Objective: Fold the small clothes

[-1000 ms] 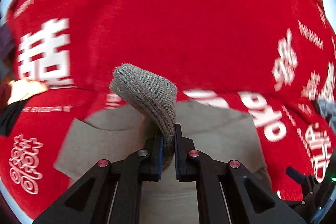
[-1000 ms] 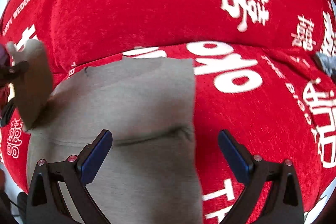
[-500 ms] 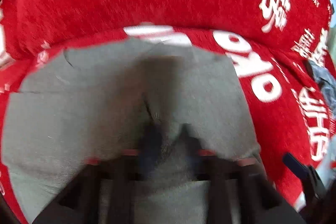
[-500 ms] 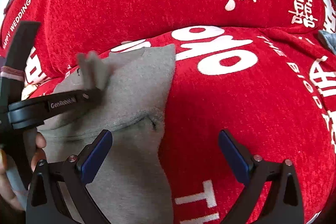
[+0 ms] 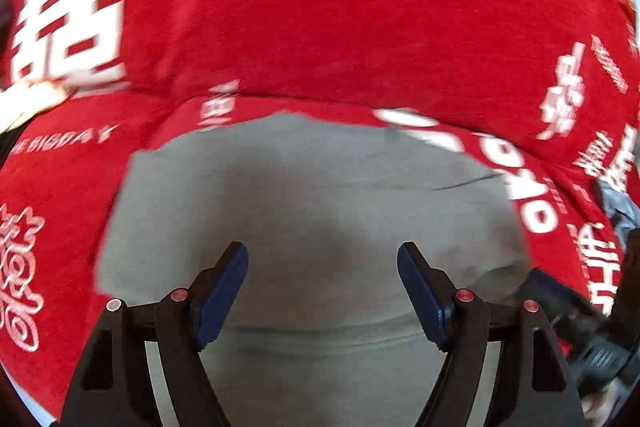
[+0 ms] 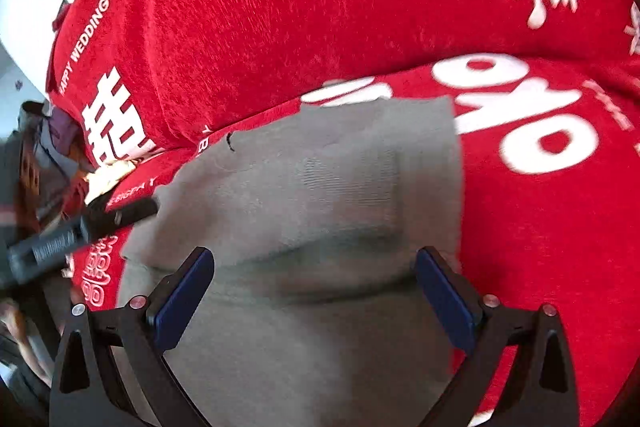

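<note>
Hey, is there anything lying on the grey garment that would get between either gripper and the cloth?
Nothing visible. The grey garment lies bare on the red blanket, and both the left gripper and the right gripper hang over it, jaws open.

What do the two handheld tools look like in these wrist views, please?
The left tool and the right tool are alike: angular black fingers, each ending in a flat dark blue pad, with round red-centred screw heads at the joints. No cable, marking or sleeve can be made out.
</note>
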A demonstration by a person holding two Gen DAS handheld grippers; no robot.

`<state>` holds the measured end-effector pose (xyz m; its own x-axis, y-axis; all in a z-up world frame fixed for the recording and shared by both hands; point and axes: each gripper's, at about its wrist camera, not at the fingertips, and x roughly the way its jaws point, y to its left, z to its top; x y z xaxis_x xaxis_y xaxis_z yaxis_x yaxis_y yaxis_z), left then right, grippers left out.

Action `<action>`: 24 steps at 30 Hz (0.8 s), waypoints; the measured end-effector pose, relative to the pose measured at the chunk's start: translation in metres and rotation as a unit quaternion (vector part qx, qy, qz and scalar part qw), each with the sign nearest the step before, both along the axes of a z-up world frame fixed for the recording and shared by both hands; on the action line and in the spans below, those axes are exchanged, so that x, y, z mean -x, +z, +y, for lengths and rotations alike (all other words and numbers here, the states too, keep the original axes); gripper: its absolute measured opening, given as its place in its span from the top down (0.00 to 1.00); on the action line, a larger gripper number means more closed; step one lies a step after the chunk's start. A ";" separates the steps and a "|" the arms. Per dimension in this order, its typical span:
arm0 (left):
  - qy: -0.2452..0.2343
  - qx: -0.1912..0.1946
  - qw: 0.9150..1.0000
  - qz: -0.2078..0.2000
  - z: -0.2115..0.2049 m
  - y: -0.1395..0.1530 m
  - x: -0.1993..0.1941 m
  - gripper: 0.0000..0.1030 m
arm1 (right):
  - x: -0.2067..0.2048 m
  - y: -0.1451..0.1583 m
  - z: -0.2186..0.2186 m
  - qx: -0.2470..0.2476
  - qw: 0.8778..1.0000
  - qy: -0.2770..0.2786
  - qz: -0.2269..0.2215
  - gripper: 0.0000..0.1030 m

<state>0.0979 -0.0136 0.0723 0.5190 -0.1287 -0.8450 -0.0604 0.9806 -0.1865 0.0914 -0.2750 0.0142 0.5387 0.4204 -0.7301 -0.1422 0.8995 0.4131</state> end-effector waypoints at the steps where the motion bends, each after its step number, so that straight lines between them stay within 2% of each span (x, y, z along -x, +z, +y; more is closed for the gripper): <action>1: 0.011 -0.006 1.000 0.004 0.010 -0.004 0.003 0.24 | -0.003 -0.002 0.001 -0.002 1.000 0.001 0.001 0.02; 6: 0.043 -0.008 0.999 0.025 0.043 -0.029 0.007 0.24 | -0.018 -0.010 0.008 -0.041 0.999 0.006 0.022 0.16; 9: 0.046 -0.007 0.998 0.035 0.047 -0.043 0.005 0.24 | -0.035 -0.021 0.011 -0.052 0.998 -0.009 0.041 0.28; 11: 0.043 -0.019 0.998 0.029 0.044 -0.046 0.007 0.24 | -0.046 -0.026 0.012 -0.046 0.998 -0.029 0.044 0.47; 12: 0.039 -0.025 0.999 0.028 0.043 -0.045 0.008 0.24 | -0.049 -0.026 0.012 -0.043 0.998 -0.030 0.047 0.79; 13: 0.035 -0.024 0.999 0.028 0.042 -0.043 0.008 0.24 | -0.052 -0.025 0.012 -0.039 0.997 -0.032 0.052 0.92; 14: 0.034 -0.019 0.999 0.027 0.044 -0.041 0.008 0.24 | -0.051 -0.019 0.011 -0.036 0.998 -0.038 0.045 0.92; 16: 0.045 -0.005 0.999 0.007 0.054 -0.030 0.010 0.24 | -0.038 0.004 0.007 -0.013 0.999 -0.043 -0.009 0.92; 18: 0.058 -0.007 0.998 0.005 0.061 -0.030 0.006 0.24 | -0.034 0.009 0.001 0.005 0.998 -0.055 -0.023 0.92; 21: 0.052 -0.009 0.998 0.043 0.062 -0.050 -0.005 0.24 | -0.046 -0.014 -0.006 0.000 0.998 -0.055 0.026 0.92; 24: 0.038 -0.049 0.998 0.032 0.053 -0.051 -0.004 0.24 | -0.049 -0.031 -0.010 -0.002 0.997 -0.059 0.058 0.89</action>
<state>0.1014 0.0389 0.0214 0.4686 -0.0064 -0.8834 -0.1438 0.9861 -0.0834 0.1401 -0.2847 -0.0164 0.4968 0.3625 -0.7885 0.0135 0.9053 0.4247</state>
